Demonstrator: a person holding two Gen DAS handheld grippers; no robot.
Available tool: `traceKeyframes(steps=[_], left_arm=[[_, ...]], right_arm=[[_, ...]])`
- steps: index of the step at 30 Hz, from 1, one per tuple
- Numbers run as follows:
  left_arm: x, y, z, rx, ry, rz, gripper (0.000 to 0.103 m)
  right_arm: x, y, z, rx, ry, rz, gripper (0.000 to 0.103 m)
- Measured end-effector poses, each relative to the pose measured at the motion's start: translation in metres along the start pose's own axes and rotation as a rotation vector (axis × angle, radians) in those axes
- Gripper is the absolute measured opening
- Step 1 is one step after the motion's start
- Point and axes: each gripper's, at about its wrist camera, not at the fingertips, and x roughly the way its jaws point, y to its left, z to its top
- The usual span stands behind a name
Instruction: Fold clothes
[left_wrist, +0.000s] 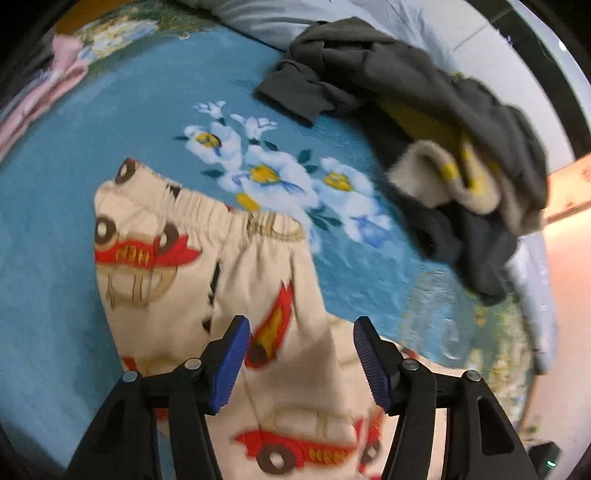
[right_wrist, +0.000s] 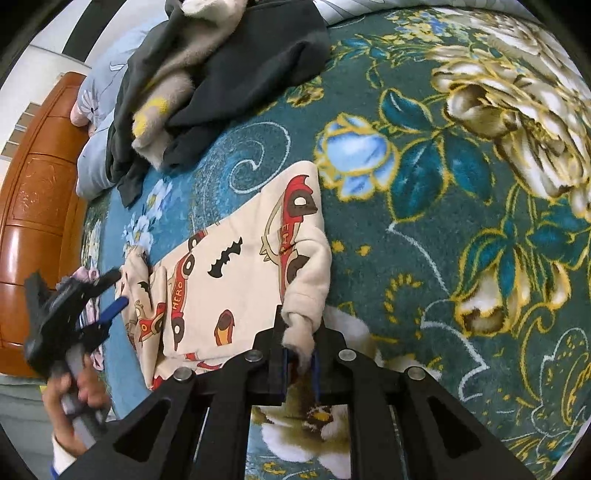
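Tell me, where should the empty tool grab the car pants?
Probably the stretchy waistband of the car pants. It is a thick, bunched edge lying flat on the blanket, easy to pinch. Come down from above, at the corner near the white flowers. The left tool hangs open over the pants; the right tool already pinches the other end.

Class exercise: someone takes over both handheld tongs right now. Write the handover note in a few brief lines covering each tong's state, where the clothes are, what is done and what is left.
Right tongs: shut on a cuff-like end of the cream car-print pants.
Left tongs: open, nothing between the pads, above the pants below the waistband.
Pants lie partly folded on the floral blanket. Dark grey clothes pile waits unfolded beyond; pink clothes at the blanket's edge.
Done: pants laid out, one end lifted.
Left: finish folding the pants, then likely the pile.
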Motion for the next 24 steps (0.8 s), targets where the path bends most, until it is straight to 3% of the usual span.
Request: traceKeyframes(steps=[1, 2, 3, 5, 9, 12, 16, 19, 24], left_arm=[[0.003, -0.001, 0.001, 0.018, 0.000, 0.032, 0.044], [0.005, 0.001, 0.001, 0.043, 0.003, 0.057, 0.020], [0.005, 0.004, 0.001, 0.053, 0.002, 0.063, 0.009], [-0.005, 0.019, 0.000, 0.036, -0.020, 0.022, 0.007], [-0.066, 0.076, -0.005, -0.063, -0.162, -0.086, 0.007], [-0.108, 0.133, -0.013, -0.203, -0.251, -0.052, 0.007], [-0.112, 0.203, -0.030, -0.432, -0.174, -0.017, 0.008], [-0.113, 0.223, -0.038, -0.539, -0.169, 0.023, 0.007], [-0.106, 0.235, -0.034, -0.565, -0.135, -0.038, 0.012]], right_arm=[[0.001, 0.000, 0.000, 0.005, 0.003, 0.001, 0.012], [0.001, 0.000, 0.000, 0.005, 0.005, 0.002, 0.012], [0.000, 0.001, 0.000, 0.006, 0.008, 0.003, 0.012], [0.001, 0.004, 0.000, -0.010, 0.015, -0.006, 0.012], [0.005, 0.009, 0.001, -0.044, 0.027, -0.021, 0.012], [0.007, 0.006, 0.001, -0.050, 0.035, -0.026, 0.012], [0.018, 0.002, -0.002, -0.028, 0.067, -0.035, 0.012], [0.024, 0.004, -0.005, -0.034, 0.080, -0.069, 0.012], [0.018, 0.005, -0.005, -0.038, 0.068, -0.055, 0.012]])
